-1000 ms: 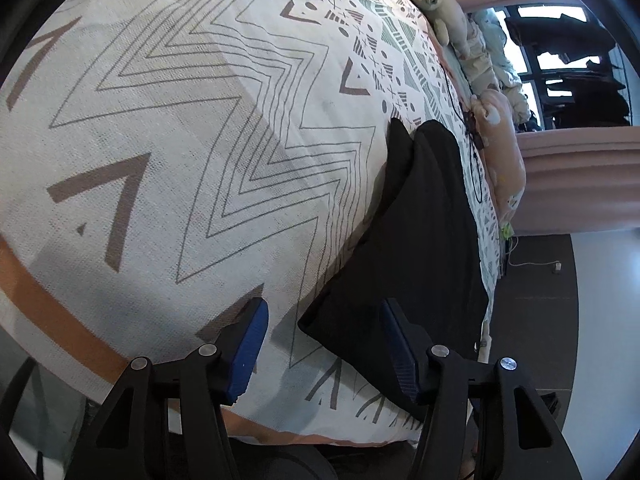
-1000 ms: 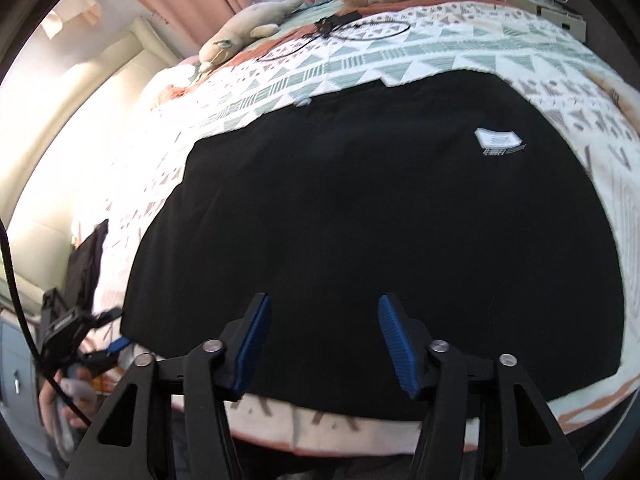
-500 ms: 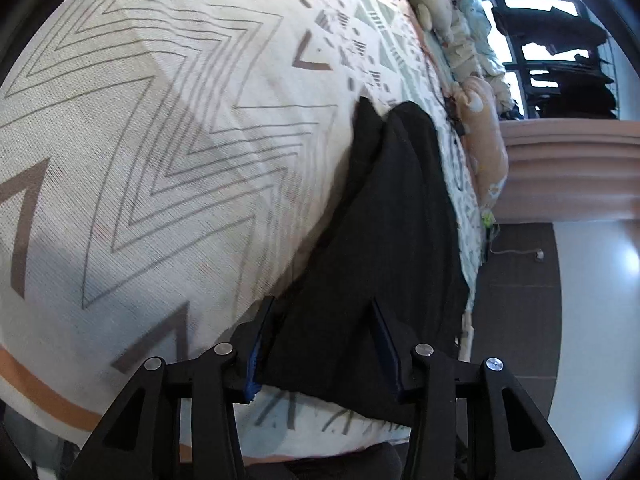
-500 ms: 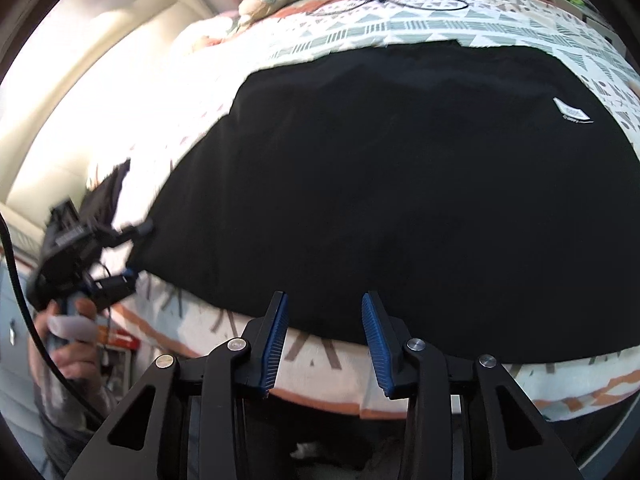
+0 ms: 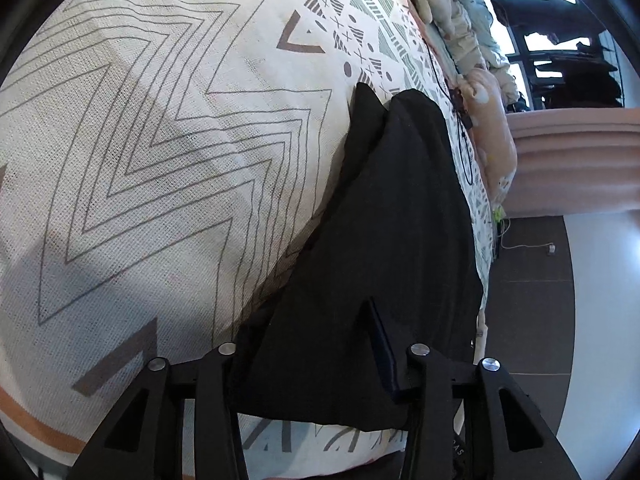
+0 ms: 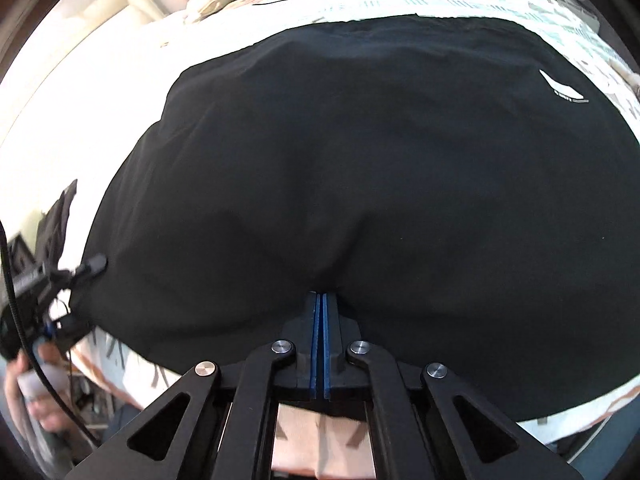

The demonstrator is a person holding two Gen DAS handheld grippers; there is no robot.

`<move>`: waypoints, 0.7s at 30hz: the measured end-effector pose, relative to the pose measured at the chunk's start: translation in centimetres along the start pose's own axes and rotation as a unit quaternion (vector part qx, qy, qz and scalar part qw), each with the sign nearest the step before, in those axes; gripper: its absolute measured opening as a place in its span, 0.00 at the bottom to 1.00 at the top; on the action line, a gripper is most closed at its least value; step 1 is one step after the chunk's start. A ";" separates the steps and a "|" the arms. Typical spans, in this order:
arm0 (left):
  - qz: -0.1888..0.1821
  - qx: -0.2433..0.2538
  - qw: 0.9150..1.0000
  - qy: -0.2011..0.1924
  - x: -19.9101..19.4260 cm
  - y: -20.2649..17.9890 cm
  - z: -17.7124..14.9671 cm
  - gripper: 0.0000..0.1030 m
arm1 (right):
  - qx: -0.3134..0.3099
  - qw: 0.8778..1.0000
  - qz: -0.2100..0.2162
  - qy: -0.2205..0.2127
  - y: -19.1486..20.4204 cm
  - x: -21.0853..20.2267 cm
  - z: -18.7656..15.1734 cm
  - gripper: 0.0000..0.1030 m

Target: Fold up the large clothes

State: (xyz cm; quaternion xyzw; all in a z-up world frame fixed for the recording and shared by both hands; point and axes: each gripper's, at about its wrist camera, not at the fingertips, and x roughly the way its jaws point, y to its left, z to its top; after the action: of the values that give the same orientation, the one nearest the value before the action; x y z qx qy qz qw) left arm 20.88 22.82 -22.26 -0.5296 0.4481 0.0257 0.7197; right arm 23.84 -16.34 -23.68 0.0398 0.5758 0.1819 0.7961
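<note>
- The right gripper (image 6: 320, 308) has just clenched: its blue fingers (image 6: 314, 340) meet on the near hem of the black garment (image 6: 360, 168), which puckers into them.
- The left gripper (image 5: 308, 344) has just been narrowing around the garment's near corner (image 5: 340, 360). Cloth lies between its fingers (image 5: 382, 344); the other finger is hidden under the fabric, so a firm pinch is likely but unsure.
- Both grips sit on the same near edge, the left at its end.
- From the fingers the garment spreads away flat across the patterned bed (image 5: 160, 140), its long axis running side to side; the far edge lies well beyond, toward the soft toys (image 5: 492, 148).
</note>
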 end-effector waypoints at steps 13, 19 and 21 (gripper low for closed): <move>-0.012 -0.016 1.000 -0.017 -0.4 0.2 0.0 0.17 | 0.004 1.000 0.002 -0.011 -1.3 0.0 3.7 0.00; -0.008 -0.021 1.000 -0.012 -0.1 0.1 0.2 0.17 | -0.005 0.999 -0.021 -0.025 -0.7 0.8 6.0 0.00; -0.007 -0.027 1.000 -0.010 0.0 0.1 0.4 0.17 | -0.009 0.999 -0.026 -0.028 -0.5 1.2 7.1 0.00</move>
State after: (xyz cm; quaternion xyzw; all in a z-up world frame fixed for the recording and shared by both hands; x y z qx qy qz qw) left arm 21.09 23.11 -22.31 -0.5516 0.4364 0.0382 0.7098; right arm 30.92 -15.37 -22.48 0.0226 0.5528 0.1653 0.8165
